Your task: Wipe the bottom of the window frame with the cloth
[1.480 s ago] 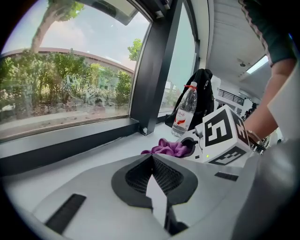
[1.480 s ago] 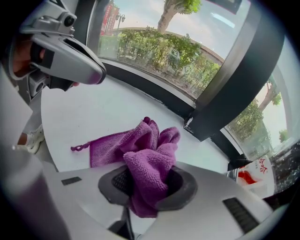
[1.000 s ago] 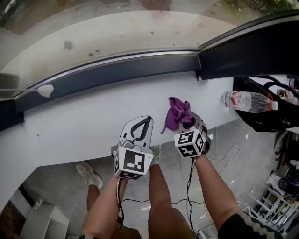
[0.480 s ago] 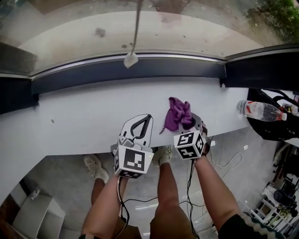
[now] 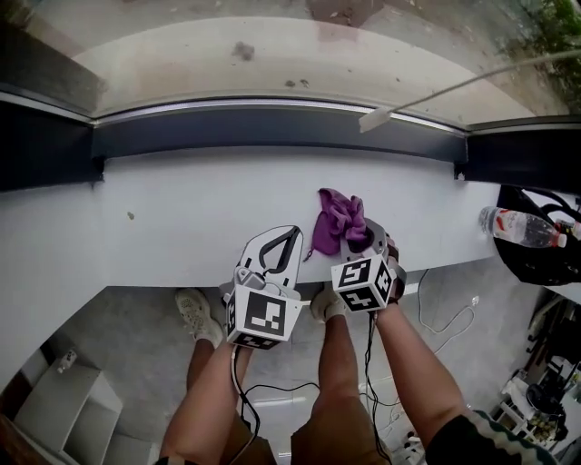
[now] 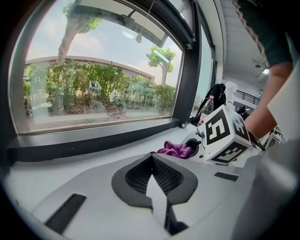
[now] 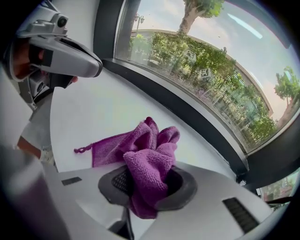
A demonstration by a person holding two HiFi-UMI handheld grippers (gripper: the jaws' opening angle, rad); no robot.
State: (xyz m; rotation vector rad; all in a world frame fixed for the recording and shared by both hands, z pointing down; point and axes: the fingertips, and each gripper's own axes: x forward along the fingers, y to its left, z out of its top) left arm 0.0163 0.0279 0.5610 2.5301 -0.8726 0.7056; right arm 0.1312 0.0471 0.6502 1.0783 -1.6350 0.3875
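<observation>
Cloth (image 5: pixel 341 221) is still clamped in right gripper (image 5: pixel 361 236) fingers, shifted left along the window frame (image 5: pixel 272 127); left gripper (image 5: pixel 289 236) fingers stay closed, empty.

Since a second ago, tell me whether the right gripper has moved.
Yes. The right gripper, shut on the cloth, has shifted left along the sill, away from the water bottle.

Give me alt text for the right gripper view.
The right gripper clamps a bunched purple cloth in its fingers over a white sill. Beyond runs the dark window frame, with trees outside. The left gripper shows at upper left.
</observation>
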